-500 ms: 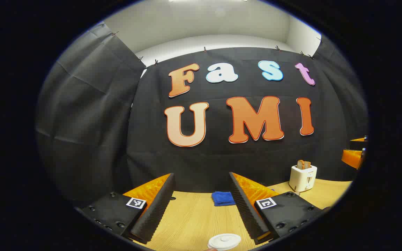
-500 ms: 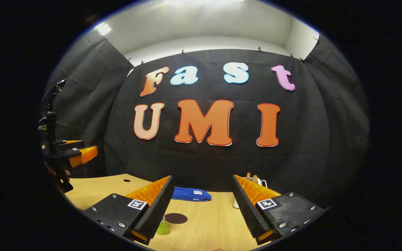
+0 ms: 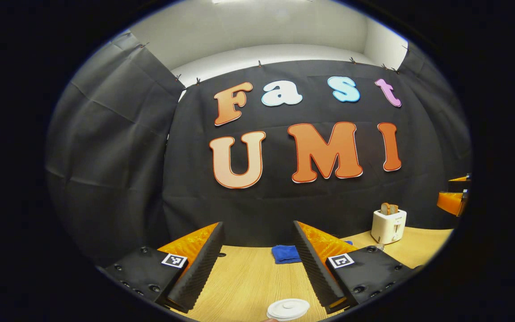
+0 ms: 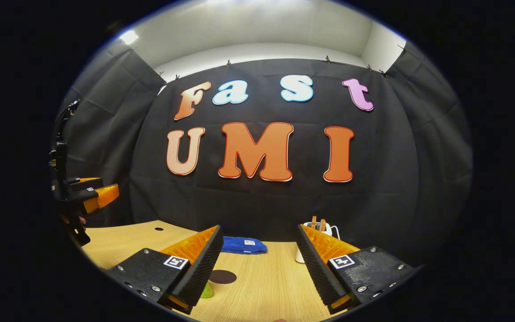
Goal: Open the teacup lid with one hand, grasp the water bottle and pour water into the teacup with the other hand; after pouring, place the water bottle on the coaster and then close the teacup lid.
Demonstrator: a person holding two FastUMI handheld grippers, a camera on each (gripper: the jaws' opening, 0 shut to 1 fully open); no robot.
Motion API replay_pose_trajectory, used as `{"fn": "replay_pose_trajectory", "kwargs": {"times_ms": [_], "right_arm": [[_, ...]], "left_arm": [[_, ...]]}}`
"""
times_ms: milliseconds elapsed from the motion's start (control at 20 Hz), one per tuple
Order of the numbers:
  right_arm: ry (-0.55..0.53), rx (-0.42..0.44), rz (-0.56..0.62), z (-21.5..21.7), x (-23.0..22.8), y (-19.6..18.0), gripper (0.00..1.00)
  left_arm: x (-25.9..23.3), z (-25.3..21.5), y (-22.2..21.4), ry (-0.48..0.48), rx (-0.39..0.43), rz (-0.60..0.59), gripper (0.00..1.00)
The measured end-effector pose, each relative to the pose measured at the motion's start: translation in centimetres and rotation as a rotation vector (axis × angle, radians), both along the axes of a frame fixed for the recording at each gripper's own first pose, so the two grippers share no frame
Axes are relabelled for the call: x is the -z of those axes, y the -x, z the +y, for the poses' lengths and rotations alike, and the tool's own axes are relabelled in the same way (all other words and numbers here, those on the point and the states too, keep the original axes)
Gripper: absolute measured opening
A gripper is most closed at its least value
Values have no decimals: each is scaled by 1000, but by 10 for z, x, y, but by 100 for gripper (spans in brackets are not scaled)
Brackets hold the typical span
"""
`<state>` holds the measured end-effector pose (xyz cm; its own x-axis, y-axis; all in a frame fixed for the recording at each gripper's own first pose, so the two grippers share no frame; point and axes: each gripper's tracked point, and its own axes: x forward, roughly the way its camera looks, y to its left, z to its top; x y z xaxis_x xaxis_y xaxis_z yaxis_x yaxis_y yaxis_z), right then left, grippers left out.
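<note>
A round white teacup lid (image 3: pixel 288 309) with a small knob lies at 6 o'clock below the left tool (image 3: pixel 257 268), jaws wide. The right tool (image 4: pixel 257 270) is wide too, over the dark round coaster (image 4: pixel 222 277); no writing is legible.

No readable text, brand or number on any object. Square black-and-white coded markers sit on the left gripper (image 3: pixel 257 277) and right gripper (image 4: pixel 257 277) finger mounts, 2 each. The blue cloth (image 4: pixel 242 245) carries a small white tag, too small to read.

Open claw (image 3: pixel 257 264) above teacup lid (image 3: pixel 288 308) — untouched
</note>
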<state>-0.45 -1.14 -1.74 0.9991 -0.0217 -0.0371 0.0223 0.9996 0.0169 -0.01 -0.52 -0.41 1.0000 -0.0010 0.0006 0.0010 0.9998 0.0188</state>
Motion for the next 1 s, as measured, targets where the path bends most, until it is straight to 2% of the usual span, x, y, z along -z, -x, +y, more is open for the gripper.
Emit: {"fn": "replay_pose_trajectory", "kwargs": {"times_ms": [150, 600, 1000], "right_arm": [[-12, -3, 8, 0, 3, -1, 99], [-13, -17, -8, 7, 2, -4, 99], [-16, -96, 26, 37, 28, -6, 99]], "left_arm": [[4, -9, 0, -10, 25, 7, 99], [6, -6, 0, 22, 29, -9, 99], [67, -26, 5, 45, 137, 119, 99]]}}
